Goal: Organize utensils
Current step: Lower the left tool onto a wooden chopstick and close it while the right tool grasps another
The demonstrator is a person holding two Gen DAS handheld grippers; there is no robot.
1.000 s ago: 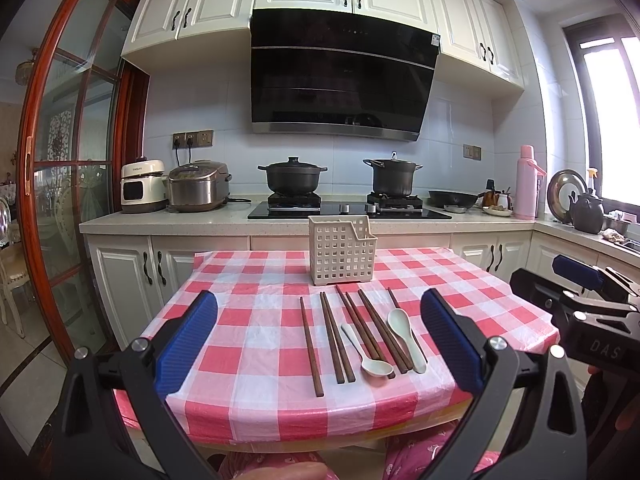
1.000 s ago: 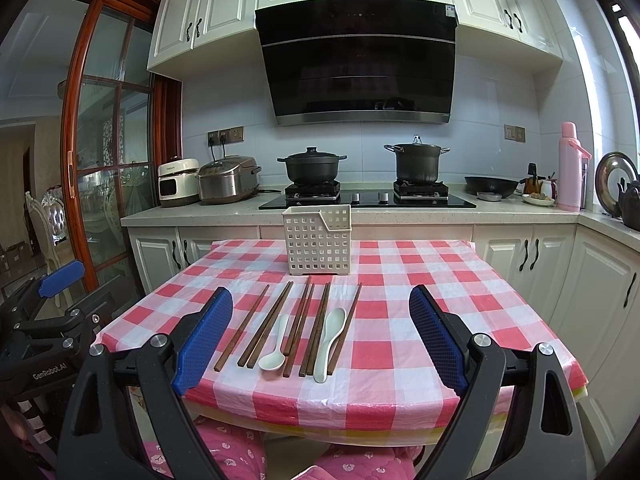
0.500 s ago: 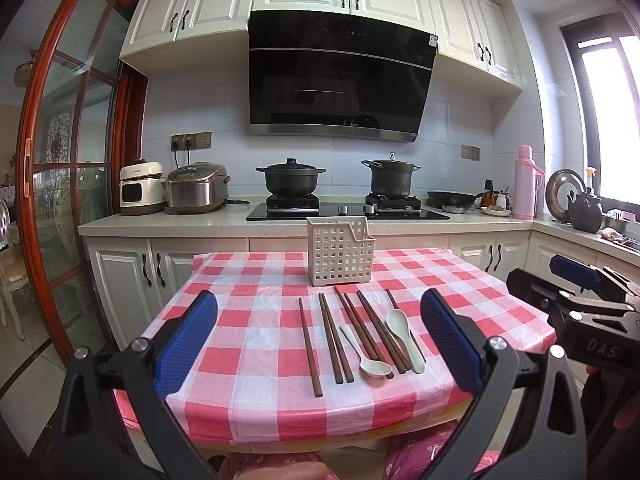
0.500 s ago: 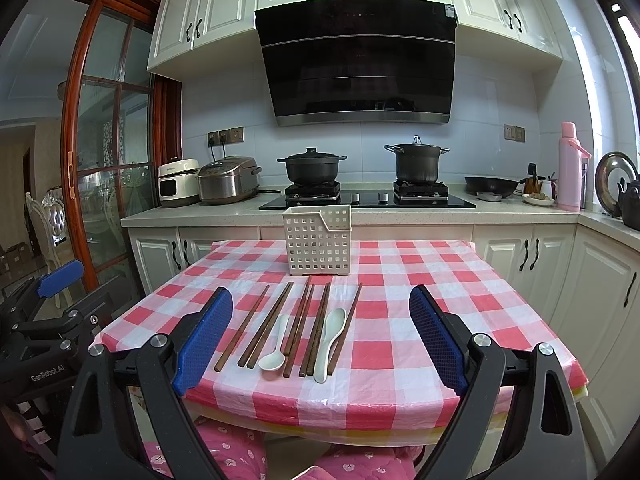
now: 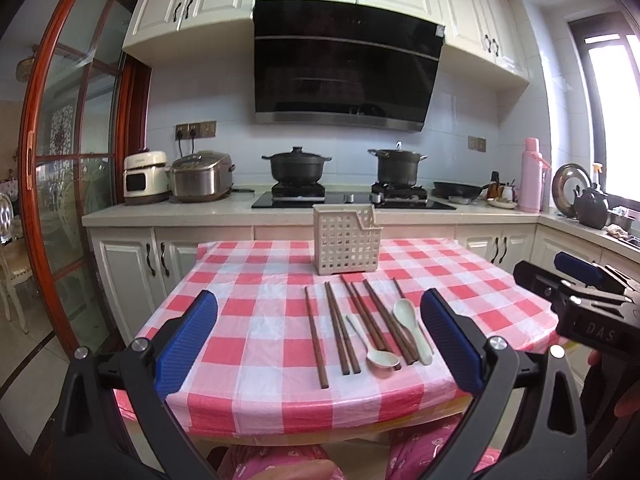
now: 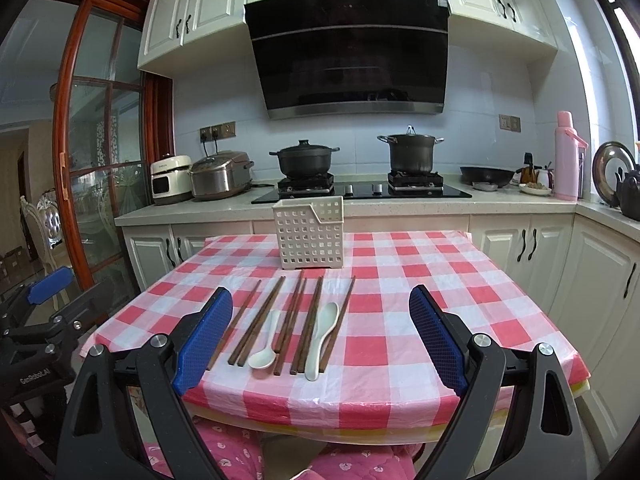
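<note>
1. Kitchen cabinets, a black range hood (image 5: pixel 344 68) and a stove with two dark pots fill the upper half of both views; a table under a red-and-white checked cloth (image 5: pixel 256 320) takes up the lower middle.
2. Near the cloth's far edge, just above centre frame, a cream perforated utensil basket (image 5: pixel 346 242) stands upright.
3. Just in front of the basket, brown chopsticks (image 5: pixel 338 326) lie in a loose row pointing toward it, some as touching pairs, one single stick at the left of the row.
4. Two pale spoons lie among the sticks: one spoon (image 6: pixel 266 342) with its bowl toward the near edge, the other spoon (image 6: pixel 322 338) with its bowl toward the basket.
5. At the bottom of the left wrist view, the left gripper (image 5: pixel 316 340) hangs before the table's near edge, its blue pads (image 5: pixel 186 340) spread wide apart with nothing between them.
6. The right gripper (image 6: pixel 320 332) sits likewise at the bottom of its own view, jaws spread wide and empty, the utensils framed between them.
7. Pink patterned trousers (image 6: pixel 224 456) show beneath the table edge.
</note>
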